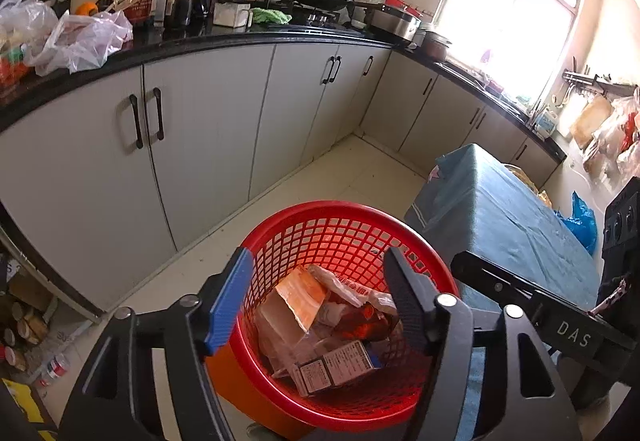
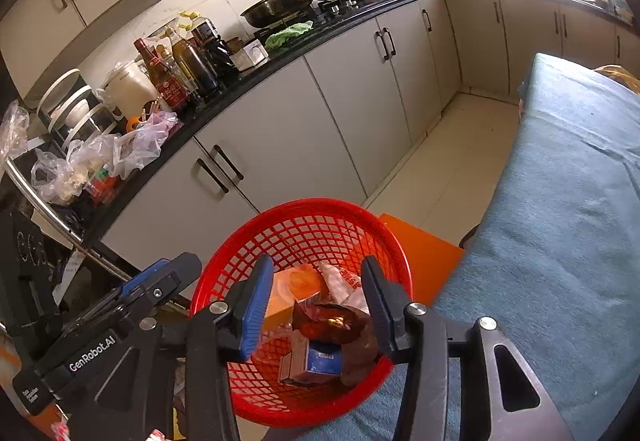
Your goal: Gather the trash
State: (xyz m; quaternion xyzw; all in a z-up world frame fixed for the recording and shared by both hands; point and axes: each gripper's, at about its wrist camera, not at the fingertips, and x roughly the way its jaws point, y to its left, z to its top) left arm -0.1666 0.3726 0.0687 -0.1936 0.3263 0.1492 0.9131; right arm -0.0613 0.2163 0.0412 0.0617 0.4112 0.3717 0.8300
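**Red basket holds the trash, both grippers over it with nothing in them**

Red plastic lattice: the basket (image 1: 340,241) sits right below and ahead of both grippers, on an orange stool (image 2: 420,249), tight against the blue-covered table (image 2: 560,221) on the right side. The trash lies inside it: an orange carton (image 1: 298,291), a printed box (image 1: 336,365), a brown wrapper (image 2: 328,321) and crumpled clear packets.

We read the left gripper (image 1: 320,301) as released, jaws spread, nothing between the pads. The right gripper (image 2: 316,305) has a narrower gap, also released; the wrapper shows between its fingers but lies down in the basket, not pinched.

Handling, as we judge it: all light stuff. Cartons are semi-stiff and will crush under a hard squeeze, so take them across a flat face or a corner. Wrappers are thin, slippery, floppy; pinch a bunched fold. The basket itself is light and a bit flexible; take it by the rolled rim, near side, one gripper each side if it must be lifted.

Room: the table edge crowds the right gripper, the two grippers sit close together, so crossing risks a knock. The floor (image 1: 320,177) ahead toward the cupboards (image 1: 200,129) is open; clutter sits low to the left of the left gripper.
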